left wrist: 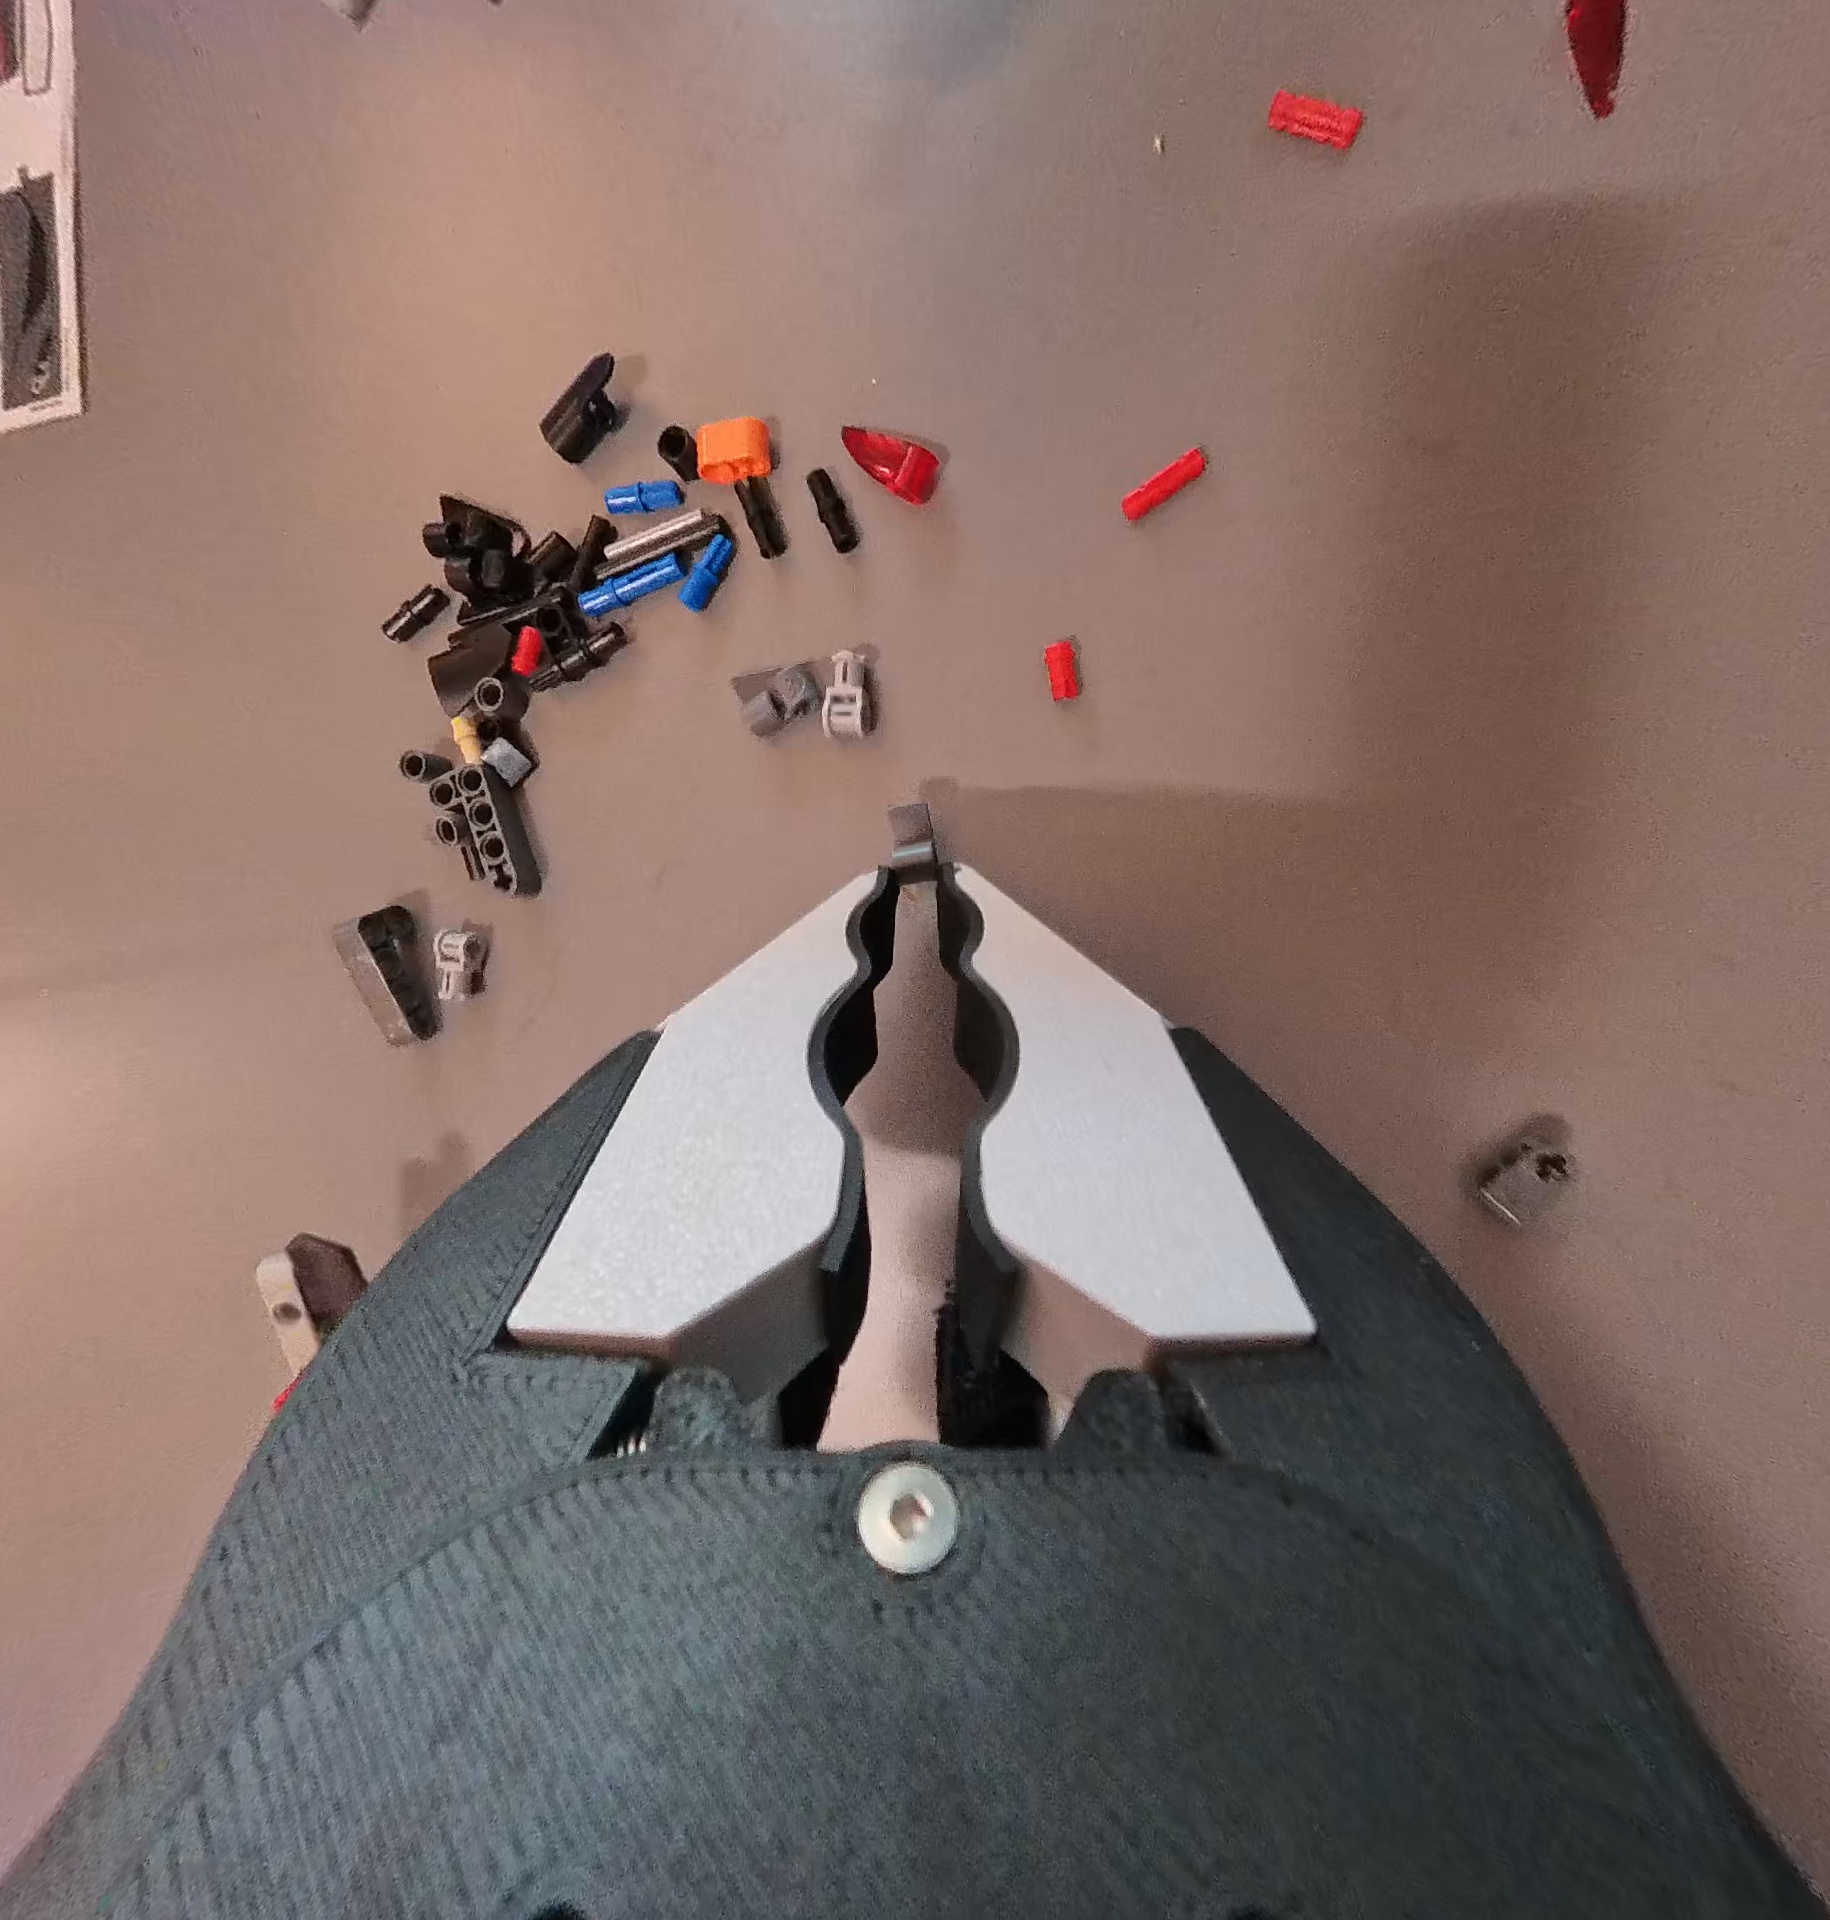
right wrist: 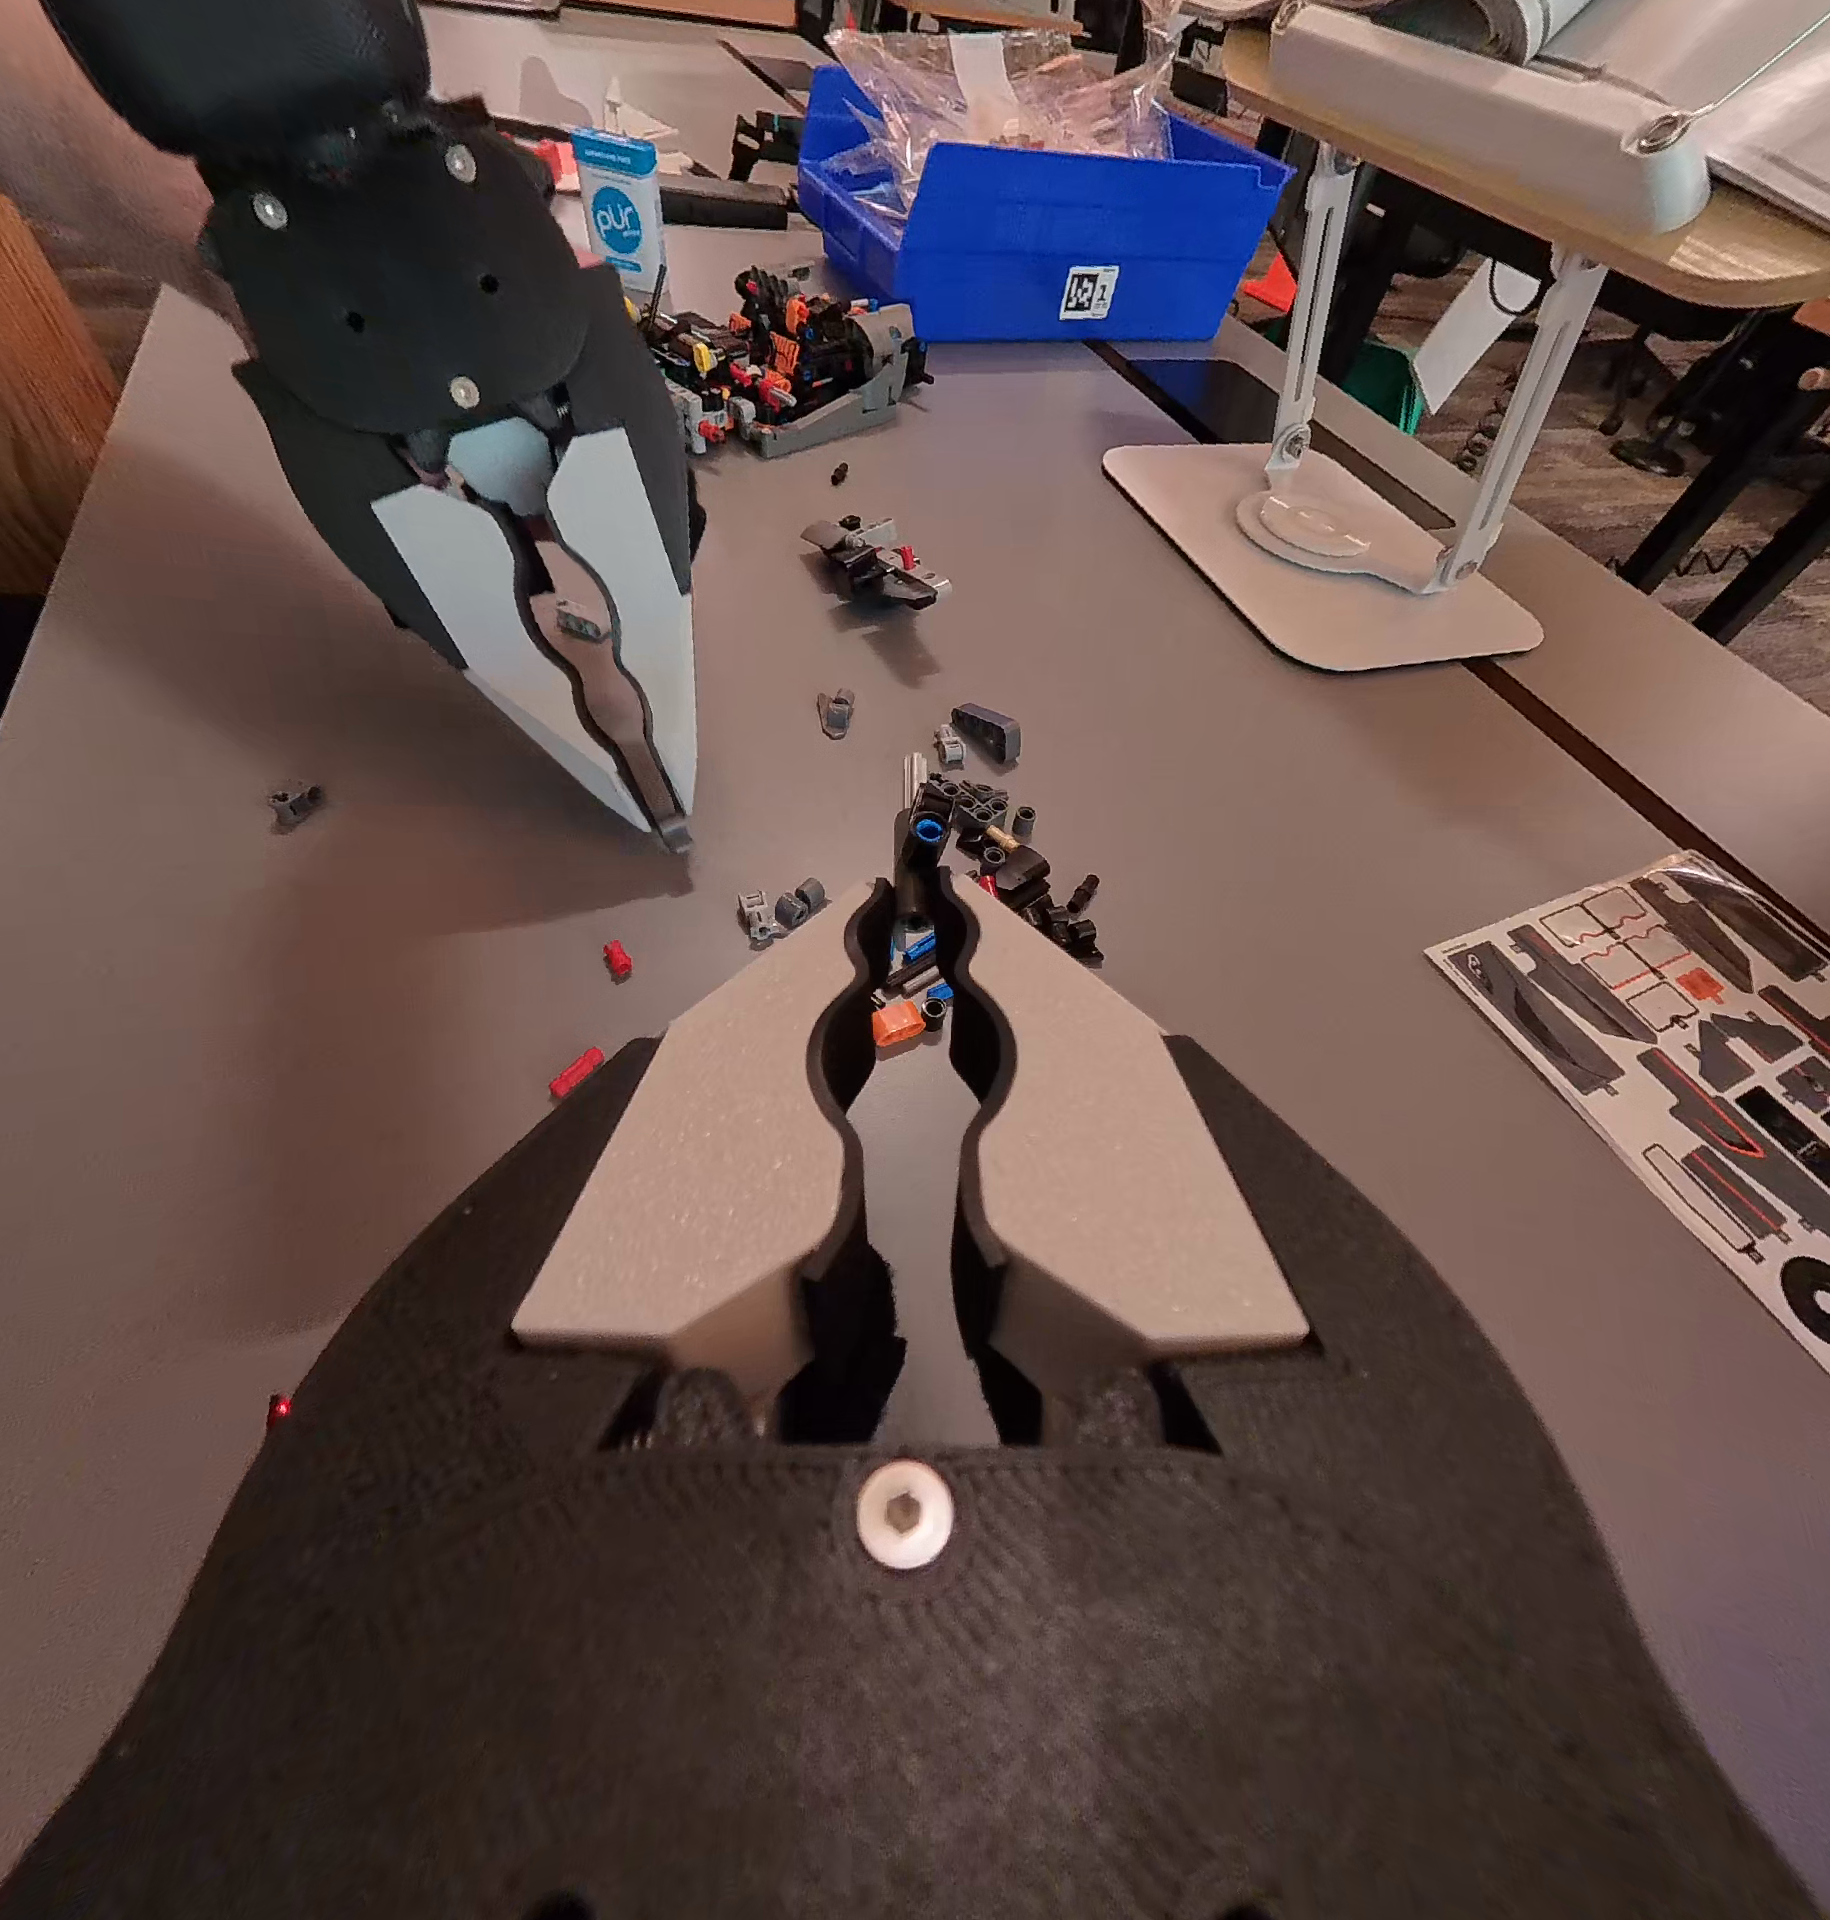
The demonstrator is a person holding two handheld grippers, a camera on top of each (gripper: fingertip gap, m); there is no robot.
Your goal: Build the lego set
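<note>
Blue plastic bin (right wrist: 1046, 239) at the bench's (right wrist: 1254, 883) far edge holds clear bags. Left claw (left wrist: 912, 868) pinches a small grey piece (left wrist: 911, 831); right claw (right wrist: 913, 894) grips a black beam assembly (right wrist: 921, 831).

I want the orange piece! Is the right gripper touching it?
Apart. The right wrist view shows the orange piece lying on the table, seen through the gap behind the right gripper's tips, which clamp a black piece.
</note>
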